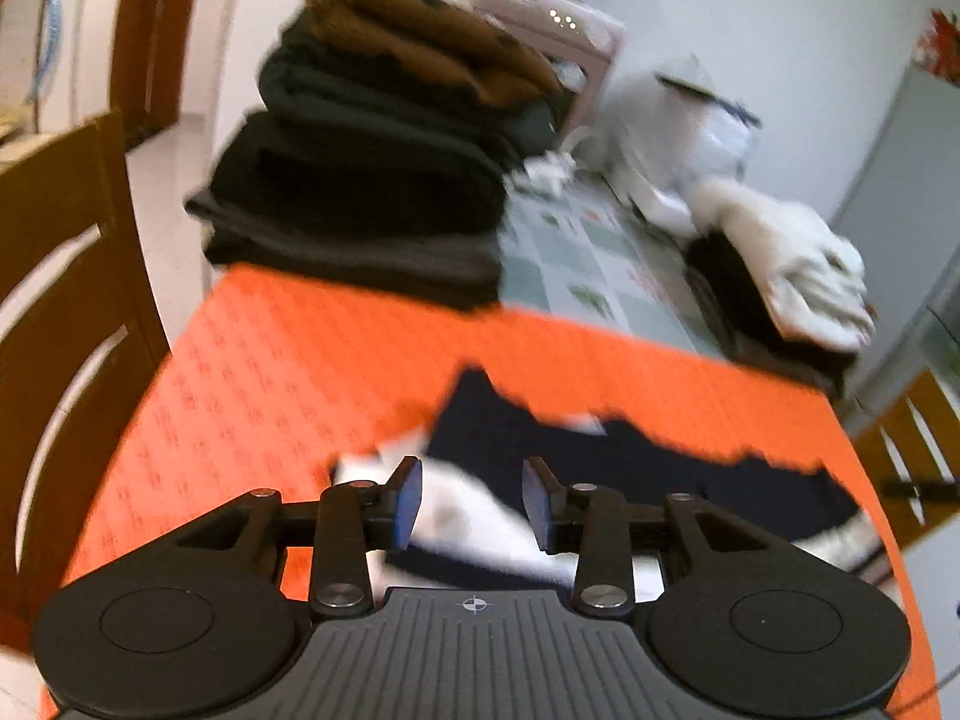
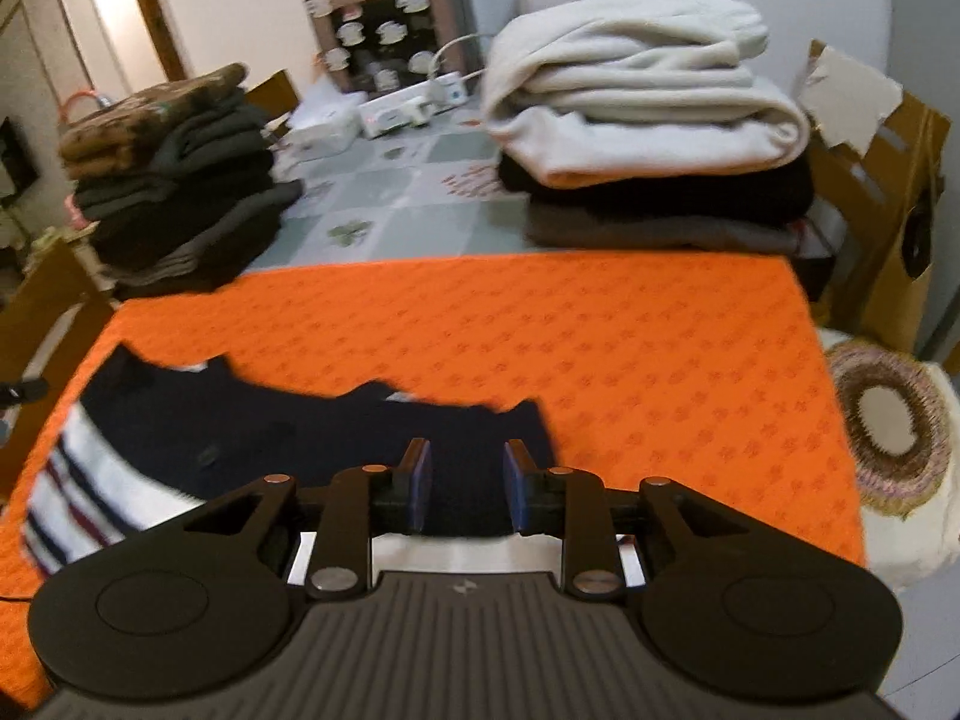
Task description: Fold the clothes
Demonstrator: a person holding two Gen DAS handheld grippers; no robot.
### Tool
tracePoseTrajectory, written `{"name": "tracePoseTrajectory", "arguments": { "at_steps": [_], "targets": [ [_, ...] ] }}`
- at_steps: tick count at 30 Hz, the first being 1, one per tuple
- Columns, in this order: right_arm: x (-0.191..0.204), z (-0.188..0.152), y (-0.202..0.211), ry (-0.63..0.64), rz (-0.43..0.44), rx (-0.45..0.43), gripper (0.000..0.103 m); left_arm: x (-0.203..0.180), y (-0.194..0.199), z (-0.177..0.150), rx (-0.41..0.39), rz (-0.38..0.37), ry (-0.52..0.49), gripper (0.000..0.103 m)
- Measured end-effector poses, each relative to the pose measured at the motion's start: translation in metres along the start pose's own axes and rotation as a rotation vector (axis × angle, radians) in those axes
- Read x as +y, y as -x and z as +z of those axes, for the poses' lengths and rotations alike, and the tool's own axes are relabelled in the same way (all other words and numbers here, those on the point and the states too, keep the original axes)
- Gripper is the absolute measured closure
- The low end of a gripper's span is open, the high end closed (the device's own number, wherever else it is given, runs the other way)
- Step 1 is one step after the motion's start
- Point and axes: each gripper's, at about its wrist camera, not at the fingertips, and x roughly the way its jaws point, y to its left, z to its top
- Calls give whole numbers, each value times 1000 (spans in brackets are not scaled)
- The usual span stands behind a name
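An orange patterned mat [image 2: 600, 348] covers the near end of the table, with a stack of dark folded clothes topped by a brown one [image 2: 174, 180] at its far left and a cream blanket on dark garments [image 2: 642, 108] at far right. A navy garment with white striped trim [image 2: 252, 438] lies flat on the mat's near edge. The left gripper [image 1: 471, 498] and right gripper [image 2: 467, 489] hover above it, jaws parted, pinching nothing.
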Motion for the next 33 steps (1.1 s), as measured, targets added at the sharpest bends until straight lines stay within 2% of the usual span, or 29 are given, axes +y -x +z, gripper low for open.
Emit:
{"name": "tracePoseTrajectory", "arguments": {
  "at_steps": [3, 7, 10, 11, 12, 13, 17, 21, 24, 26, 28, 30, 33],
  "targets": [
    [11, -12, -2, 24, 39, 43, 73, -3, -1, -20, 51, -18, -6, 65],
    [18, -32, -17, 63, 48, 109, 73, 3, -12, -40, 103, 5, 1, 65],
    [12, -48, -31, 92, -55, 133, 72, 14, -18, -50, 107, 6, 16, 70],
    [6, -50, -33, 72, -72, 127, 68, 18, -18, -51, 104, 9, 24, 71],
    [-2, -51, -32, 33, -76, 112, 67, 19, -15, -48, 106, 24, 30, 79],
    [-5, -51, -29, 11, -81, 101, 67, 18, -12, -44, 106, 40, 37, 80],
    [2, -46, -10, 5, -74, 62, 68, 11, 11, -35, 20, -24, 36, 73],
    [15, -54, 3, 50, -3, 44, 68, 5, 0, -47, 99, 3, -21, 72],
    [16, -71, -5, 68, -58, 108, 68, 5, -6, -61, 129, 57, -56, 72],
    [10, -82, -4, 59, -99, 123, 68, 1, 0, -61, 112, 63, -77, 72],
    [6, -87, 5, 29, -105, 105, 69, -3, 7, -61, 96, 68, -99, 72],
    [9, -88, 18, 15, -103, 80, 69, -8, 14, -61, 79, 64, -120, 65],
    [19, -91, 34, 16, -78, 47, 68, -21, 23, -60, 58, -2, -144, 63]
  ]
}}
